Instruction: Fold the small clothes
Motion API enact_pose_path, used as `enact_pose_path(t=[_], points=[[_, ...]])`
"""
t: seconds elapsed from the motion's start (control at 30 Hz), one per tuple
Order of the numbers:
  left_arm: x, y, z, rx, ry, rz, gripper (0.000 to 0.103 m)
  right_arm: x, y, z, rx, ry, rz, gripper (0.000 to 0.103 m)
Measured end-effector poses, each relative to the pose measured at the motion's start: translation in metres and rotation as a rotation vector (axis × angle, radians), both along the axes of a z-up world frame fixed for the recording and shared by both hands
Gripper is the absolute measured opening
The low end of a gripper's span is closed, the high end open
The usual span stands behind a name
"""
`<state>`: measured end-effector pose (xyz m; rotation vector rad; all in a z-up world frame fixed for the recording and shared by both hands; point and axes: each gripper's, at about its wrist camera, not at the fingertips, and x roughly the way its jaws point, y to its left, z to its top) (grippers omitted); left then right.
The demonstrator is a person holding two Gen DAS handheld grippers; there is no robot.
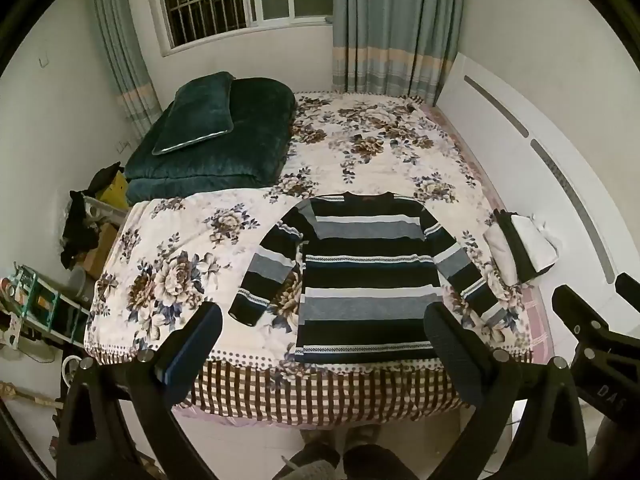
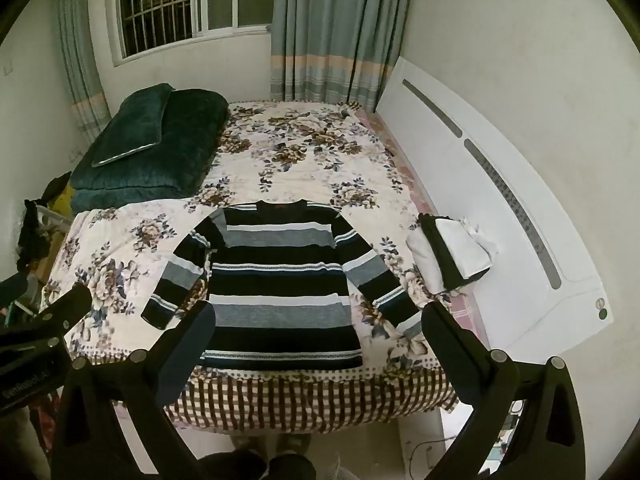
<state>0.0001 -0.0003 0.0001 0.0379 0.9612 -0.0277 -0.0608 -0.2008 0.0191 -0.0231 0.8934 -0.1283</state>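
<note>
A striped sweater (image 1: 364,276) is lying flat on the floral bedspread (image 1: 168,256), curtains (image 1: 396,24) hanging behind; both the left gripper (image 1: 324,332) and right gripper (image 2: 320,332) are gaping wide, holding nothing.

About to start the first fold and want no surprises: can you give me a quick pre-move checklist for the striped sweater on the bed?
1. Striped sweater lies flat, front up, hem toward the bed edge: ok.
2. Both sleeves spread clear of the body: ok.
3. Left gripper open, nothing held: ok.
4. Right gripper open, nothing held: ok.
5. Folded stack lies apart from the sweater: ok.
6. Wrinkles under the sweater: cannot tell.
</note>
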Motion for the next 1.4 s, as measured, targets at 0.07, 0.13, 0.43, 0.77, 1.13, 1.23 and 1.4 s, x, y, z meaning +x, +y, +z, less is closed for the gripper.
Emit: enact_pose_path(t=[0.07, 0.13, 0.43, 0.77, 1.13, 1.23, 1.4], points=[[0.000, 0.000, 0.000, -0.010, 0.000, 0.001, 0.103, 0.000, 0.000, 0.000, -0.007, 0.002, -0.001, 0.103], [0.001, 0.000, 0.000, -0.012, 0.004, 0.002, 0.103, 0.000, 0.000, 0.000, -0.008, 0.000, -0.002, 0.103], [0.000, 0.000, 0.000, -0.008, 0.000, 0.006, 0.103, 0.000, 0.000, 0.000, -0.007, -0.001, 0.000, 0.103], [-0.002, 0.008, 0.005, -0.008, -0.005, 0.010, 0.103, -0.001, 0.006, 0.005, -0.008, -0.007, -0.002, 0.103], [0.004, 0.007, 0.019, -0.024, -0.008, 0.011, 0.103, -0.001, 0.014, 0.008, -0.009, -0.009, 0.002, 0.103], [0.002, 0.006, 0.017, -0.020, -0.016, 0.010, 0.103, -0.001, 0.015, 0.008, -0.010, -0.011, 0.002, 0.103], [0.001, 0.008, 0.017, -0.021, -0.020, 0.009, 0.103, -0.003, 0.013, 0.005, -0.006, -0.009, 0.003, 0.103]])
